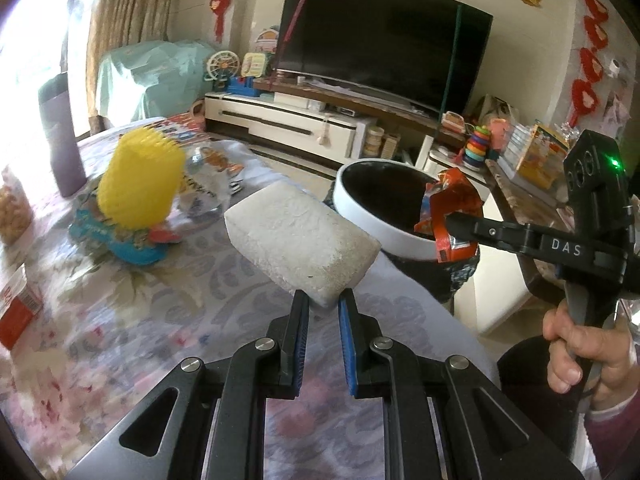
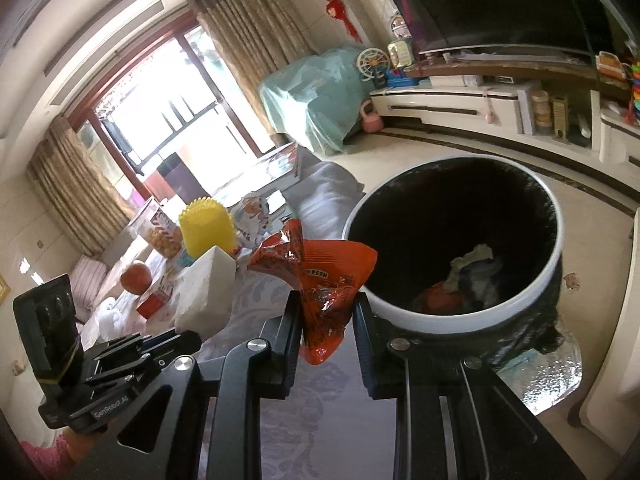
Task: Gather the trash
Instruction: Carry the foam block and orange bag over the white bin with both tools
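Both grippers carry trash toward the bin beside the table.

The orange snack wrapper [image 2: 320,280] is pinched between the narrowed fingers of the right gripper [image 2: 326,300], hanging just short of the white rim of the black-lined trash bin [image 2: 460,322], probably so it can drop straight in once carried over the opening; some crumpled refuse already lies at the bottom. The left gripper [image 1: 323,304] clamps one corner of a white foam block [image 1: 300,236], held up above the table's bin-side edge, apparently waiting its turn. Farther back on the flowered tablecloth [image 1: 132,308] stand a spiky yellow cup [image 1: 138,178] on a blue wrapper [image 1: 128,244], and a red carton [image 1: 16,312] at the left edge, likely still to be collected.
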Action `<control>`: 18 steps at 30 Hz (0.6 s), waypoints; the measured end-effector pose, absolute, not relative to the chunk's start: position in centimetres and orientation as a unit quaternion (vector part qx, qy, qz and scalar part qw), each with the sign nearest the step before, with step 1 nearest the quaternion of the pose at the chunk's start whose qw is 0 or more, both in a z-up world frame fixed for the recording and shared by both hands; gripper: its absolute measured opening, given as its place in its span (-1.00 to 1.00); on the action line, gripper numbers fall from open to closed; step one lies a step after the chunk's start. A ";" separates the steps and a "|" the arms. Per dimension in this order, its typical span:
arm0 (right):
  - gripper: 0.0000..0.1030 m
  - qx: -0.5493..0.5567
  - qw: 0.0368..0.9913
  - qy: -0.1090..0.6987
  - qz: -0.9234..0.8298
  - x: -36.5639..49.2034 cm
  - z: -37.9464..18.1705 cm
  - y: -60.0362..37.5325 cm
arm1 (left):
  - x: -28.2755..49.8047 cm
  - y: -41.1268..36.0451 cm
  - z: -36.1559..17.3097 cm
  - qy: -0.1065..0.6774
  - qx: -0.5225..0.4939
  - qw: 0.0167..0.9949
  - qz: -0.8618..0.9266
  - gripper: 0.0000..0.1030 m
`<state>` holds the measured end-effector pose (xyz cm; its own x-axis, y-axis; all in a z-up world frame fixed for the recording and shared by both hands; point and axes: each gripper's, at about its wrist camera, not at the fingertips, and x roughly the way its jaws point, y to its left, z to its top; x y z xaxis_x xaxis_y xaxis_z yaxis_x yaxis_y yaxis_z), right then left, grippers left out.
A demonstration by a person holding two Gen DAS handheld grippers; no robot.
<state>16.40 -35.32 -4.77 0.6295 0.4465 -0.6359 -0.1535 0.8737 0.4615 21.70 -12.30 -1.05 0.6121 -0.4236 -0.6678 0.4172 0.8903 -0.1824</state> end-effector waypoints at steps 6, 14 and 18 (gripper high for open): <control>-0.52 0.187 0.888 0.390 0.158 16.2 -4.4 -36.8 | 22.5 -14.3 -0.8 0.369 0.008 0.895 -0.250 -0.74; -0.52 0.189 0.892 0.389 0.135 16.8 -4.3 -38.8 | 23.7 -16.8 -0.5 0.362 0.020 0.892 -0.271 -0.74; -0.52 0.193 0.892 0.389 0.124 17.4 -4.4 -40.1 | 24.5 -18.0 -0.4 0.357 0.034 0.891 -0.278 -0.74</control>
